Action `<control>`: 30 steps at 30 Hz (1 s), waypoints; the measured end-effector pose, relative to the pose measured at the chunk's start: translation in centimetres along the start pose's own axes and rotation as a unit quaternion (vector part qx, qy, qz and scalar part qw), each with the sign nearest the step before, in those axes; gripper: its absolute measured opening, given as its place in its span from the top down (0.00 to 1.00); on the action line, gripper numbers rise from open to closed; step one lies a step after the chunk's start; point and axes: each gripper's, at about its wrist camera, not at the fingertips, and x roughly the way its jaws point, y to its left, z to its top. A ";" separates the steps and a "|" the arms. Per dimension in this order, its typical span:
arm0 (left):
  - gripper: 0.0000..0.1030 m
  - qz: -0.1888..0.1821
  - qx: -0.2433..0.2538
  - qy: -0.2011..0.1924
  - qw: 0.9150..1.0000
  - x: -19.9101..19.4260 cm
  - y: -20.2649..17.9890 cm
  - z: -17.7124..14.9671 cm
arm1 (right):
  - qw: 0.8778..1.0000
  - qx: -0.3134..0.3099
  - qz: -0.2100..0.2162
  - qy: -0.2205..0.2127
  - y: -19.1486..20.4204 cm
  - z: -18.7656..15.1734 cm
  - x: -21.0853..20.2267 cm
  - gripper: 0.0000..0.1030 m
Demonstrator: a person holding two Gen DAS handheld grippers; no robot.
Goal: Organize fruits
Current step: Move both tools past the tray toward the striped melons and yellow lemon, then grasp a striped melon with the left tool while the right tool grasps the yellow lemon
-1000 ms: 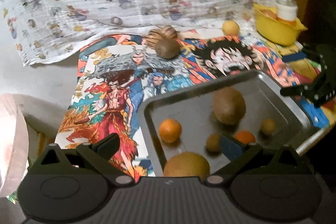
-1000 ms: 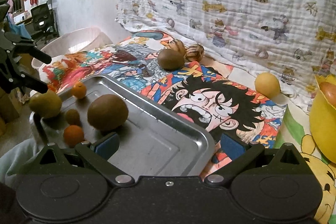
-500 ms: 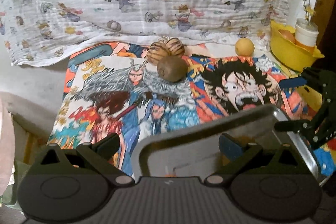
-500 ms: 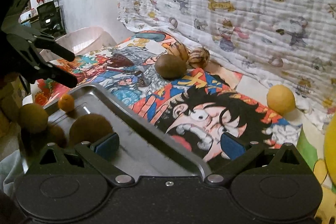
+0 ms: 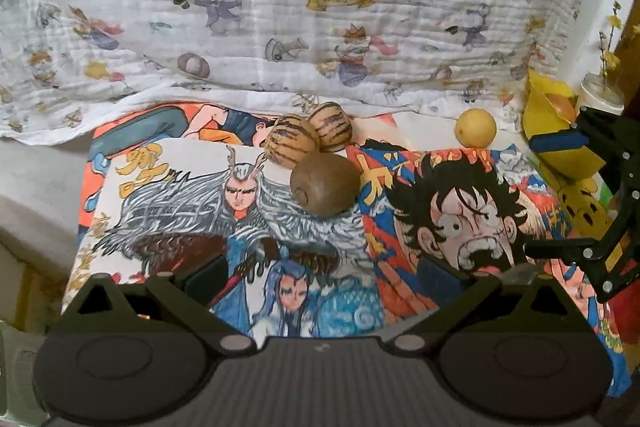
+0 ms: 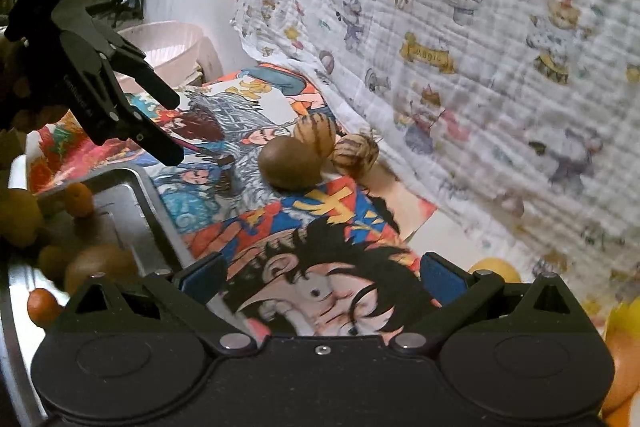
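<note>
the patterned cloth (image 5: 320, 7) bears yellow banners reading "magic"; other lettering is not legible.

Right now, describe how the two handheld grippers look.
Both are matte black plastic. The left gripper and right gripper each have two angular fingers with blue pads, silver pivot screws and round recessed discs on the body. No cables or sleeves show.

A round brown kiwi-like fruit (image 5: 325, 185) lies on the printed cartoon cloth (image 5: 168, 203) touching two striped tan melons (image 5: 291, 143) behind it, a yellow round fruit (image 5: 475, 127) sits well apart to the right, and small orange fruits (image 6: 78, 199) plus brownish ones (image 6: 100, 263) rest in the metal tray (image 6: 132, 203).
</note>
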 end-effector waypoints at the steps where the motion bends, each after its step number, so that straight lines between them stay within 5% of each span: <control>1: 0.01 -0.003 0.001 0.000 1.000 0.4 0.1 0.2 | 1.000 0.000 -0.004 -0.001 -0.3 0.1 0.2 0.01; 6: 0.01 -0.018 0.001 -0.004 1.000 2.6 0.7 0.8 | 1.000 -0.004 -0.018 0.014 -1.3 -0.3 1.3 0.01; 13: 0.01 -0.032 0.017 -0.011 0.999 5.3 1.0 1.5 | 0.993 -0.103 -0.044 0.027 -1.7 -0.1 3.8 0.03; 24: 0.01 -0.057 0.042 -0.023 0.997 7.8 1.3 2.8 | 0.972 -0.234 -0.018 0.017 -1.9 2.9 7.5 0.05; 30: 0.01 -0.076 0.032 -0.020 0.996 8.3 1.9 2.9 | 0.971 -0.240 -0.014 0.012 -2.4 4.6 8.8 0.05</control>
